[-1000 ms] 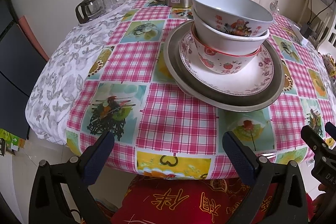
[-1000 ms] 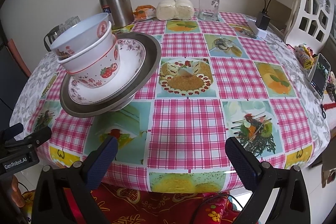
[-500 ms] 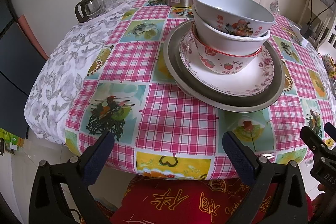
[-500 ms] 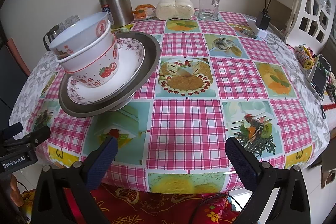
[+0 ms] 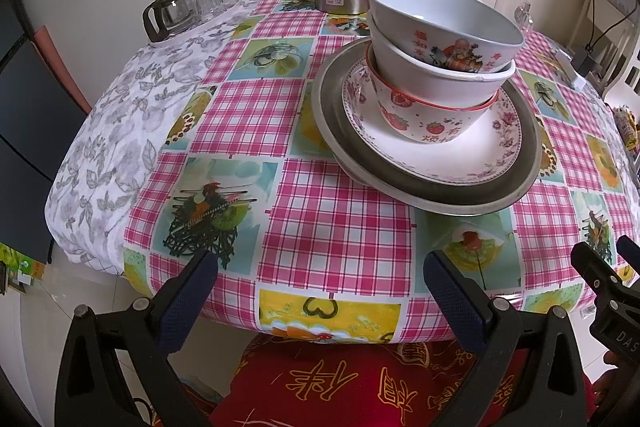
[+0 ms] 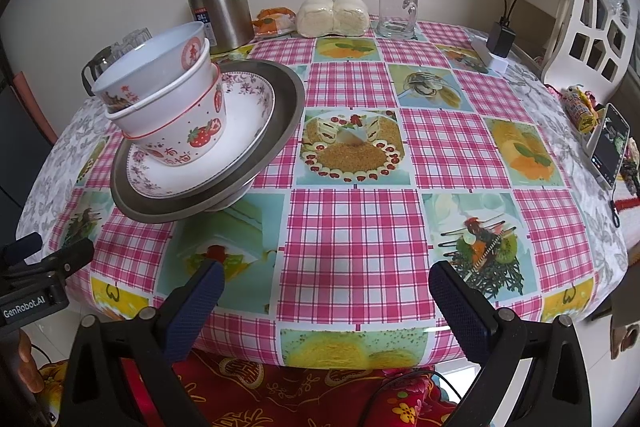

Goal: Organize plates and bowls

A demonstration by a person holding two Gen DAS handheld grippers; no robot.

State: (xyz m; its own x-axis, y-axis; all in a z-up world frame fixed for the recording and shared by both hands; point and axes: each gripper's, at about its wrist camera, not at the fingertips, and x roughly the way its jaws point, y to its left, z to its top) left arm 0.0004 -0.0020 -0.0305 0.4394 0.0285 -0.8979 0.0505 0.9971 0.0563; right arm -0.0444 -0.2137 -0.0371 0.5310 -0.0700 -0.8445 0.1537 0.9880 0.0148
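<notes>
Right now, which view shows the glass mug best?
The right wrist view: the glass mug stands whole at the table's far edge, handle visible. In the left wrist view the glass mug is partly hidden behind the top bowl.

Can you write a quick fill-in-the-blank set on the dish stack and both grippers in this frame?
1. The stack holds ___ nested bowls on the floral plate.
2. The floral plate sits inside a ___ metal tray.
3. The bottom bowl is printed with red ___.
4. The left gripper and the right gripper both have their jaws ___, holding nothing.

Missing words: three; round; strawberries; open
</notes>
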